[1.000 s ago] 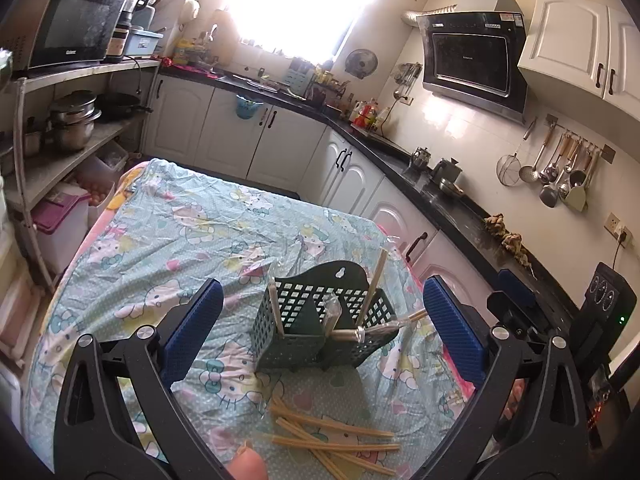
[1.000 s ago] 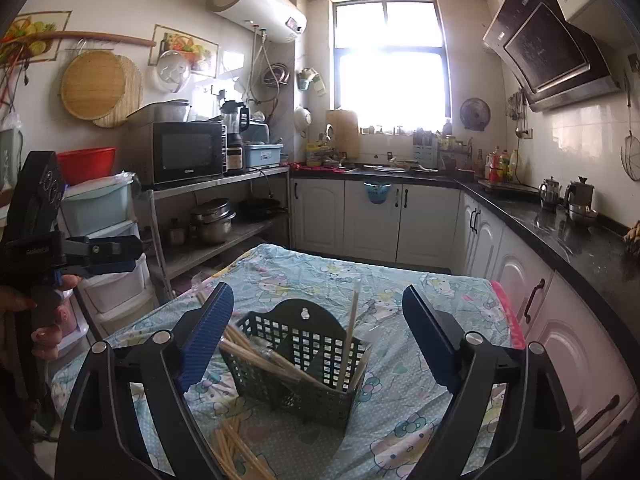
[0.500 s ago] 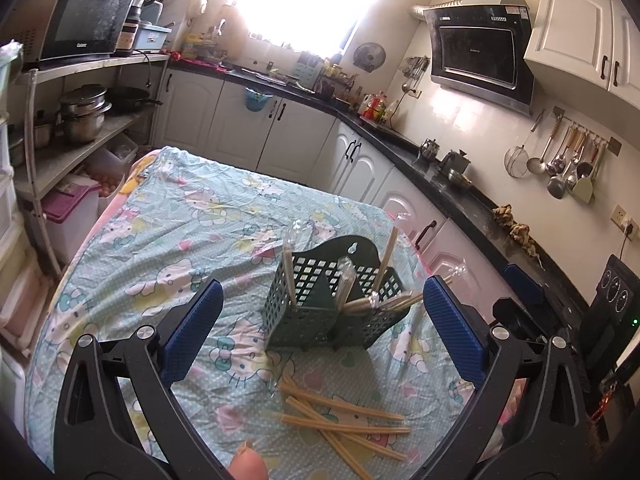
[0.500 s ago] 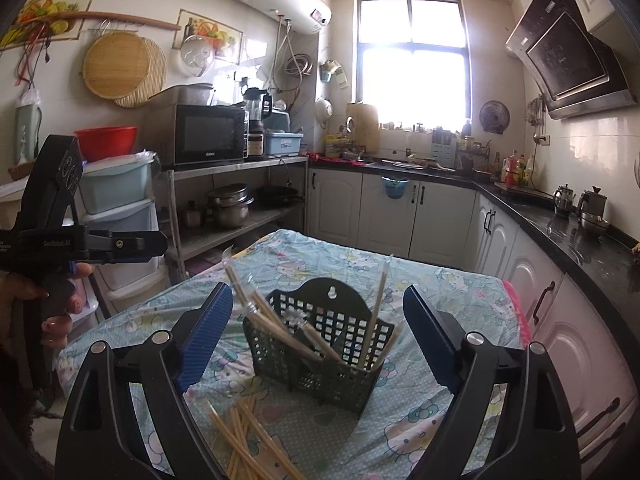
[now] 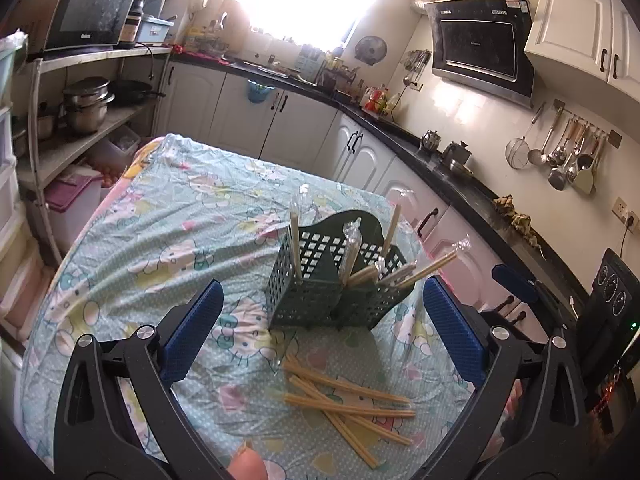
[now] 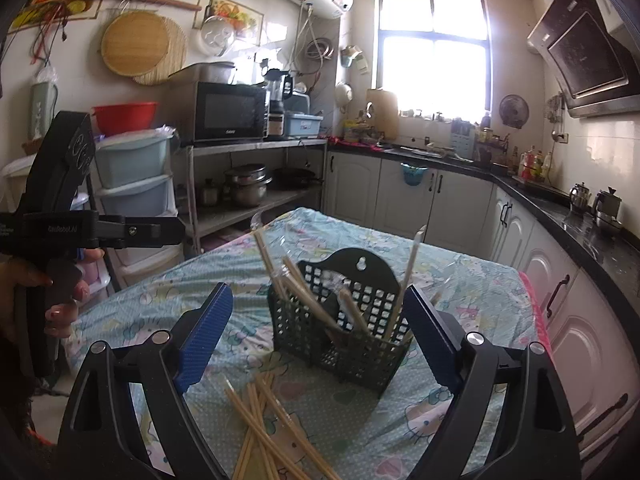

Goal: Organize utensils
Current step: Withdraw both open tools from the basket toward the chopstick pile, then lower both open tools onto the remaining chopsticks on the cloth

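- Basket [image 5: 316, 300], centre frame: dark green plastic lattice, chopsticks upright inside.
- Loose chopsticks [image 5: 348, 396], lower centre: pale wooden sticks on patterned cloth [image 5: 168, 240].
- Left gripper [image 5: 320, 336], right gripper [image 6: 316, 340]: blue ribbed pads spread wide, holding nothing.

One dark green perforated utensil basket [image 5: 320, 300] stands on the table. About five wrapped chopstick sticks [image 5: 295, 246] stand or lean inside it. Roughly five or six loose chopsticks [image 5: 348, 396] lie crossed on the one patterned tablecloth [image 5: 168, 240]; overlap blurs the exact count.
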### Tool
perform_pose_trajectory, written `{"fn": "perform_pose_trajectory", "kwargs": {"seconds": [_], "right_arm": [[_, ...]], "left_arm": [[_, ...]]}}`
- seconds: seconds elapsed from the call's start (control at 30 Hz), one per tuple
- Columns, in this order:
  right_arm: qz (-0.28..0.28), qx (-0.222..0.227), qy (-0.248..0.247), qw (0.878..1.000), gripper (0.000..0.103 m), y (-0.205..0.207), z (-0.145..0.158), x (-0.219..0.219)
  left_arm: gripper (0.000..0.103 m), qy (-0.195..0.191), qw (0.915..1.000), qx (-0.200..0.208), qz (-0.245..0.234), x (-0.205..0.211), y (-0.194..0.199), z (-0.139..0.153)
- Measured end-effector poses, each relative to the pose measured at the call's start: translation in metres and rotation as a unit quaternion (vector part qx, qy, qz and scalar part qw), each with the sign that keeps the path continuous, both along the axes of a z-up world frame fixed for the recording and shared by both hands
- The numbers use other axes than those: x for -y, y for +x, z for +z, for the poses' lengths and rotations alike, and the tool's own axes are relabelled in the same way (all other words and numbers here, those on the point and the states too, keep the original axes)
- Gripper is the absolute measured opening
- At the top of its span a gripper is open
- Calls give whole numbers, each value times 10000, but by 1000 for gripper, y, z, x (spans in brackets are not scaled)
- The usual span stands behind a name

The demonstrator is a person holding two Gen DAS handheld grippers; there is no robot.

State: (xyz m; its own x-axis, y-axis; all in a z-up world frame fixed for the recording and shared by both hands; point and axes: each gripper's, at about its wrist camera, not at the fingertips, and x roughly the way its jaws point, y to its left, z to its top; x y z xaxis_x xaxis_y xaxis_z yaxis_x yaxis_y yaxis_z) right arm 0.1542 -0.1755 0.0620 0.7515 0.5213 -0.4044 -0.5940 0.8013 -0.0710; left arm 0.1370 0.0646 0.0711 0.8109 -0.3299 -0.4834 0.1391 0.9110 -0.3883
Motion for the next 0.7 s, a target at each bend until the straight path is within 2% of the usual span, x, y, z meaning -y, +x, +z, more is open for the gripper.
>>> {"fn": "perform_pose_trajectory", "kwargs": {"seconds": [0.7], "right_arm": [[378, -590, -571, 9959, 84, 2, -51, -25]], "left_arm": [[92, 47, 9986, -516, 124, -8, -7, -44]]}}
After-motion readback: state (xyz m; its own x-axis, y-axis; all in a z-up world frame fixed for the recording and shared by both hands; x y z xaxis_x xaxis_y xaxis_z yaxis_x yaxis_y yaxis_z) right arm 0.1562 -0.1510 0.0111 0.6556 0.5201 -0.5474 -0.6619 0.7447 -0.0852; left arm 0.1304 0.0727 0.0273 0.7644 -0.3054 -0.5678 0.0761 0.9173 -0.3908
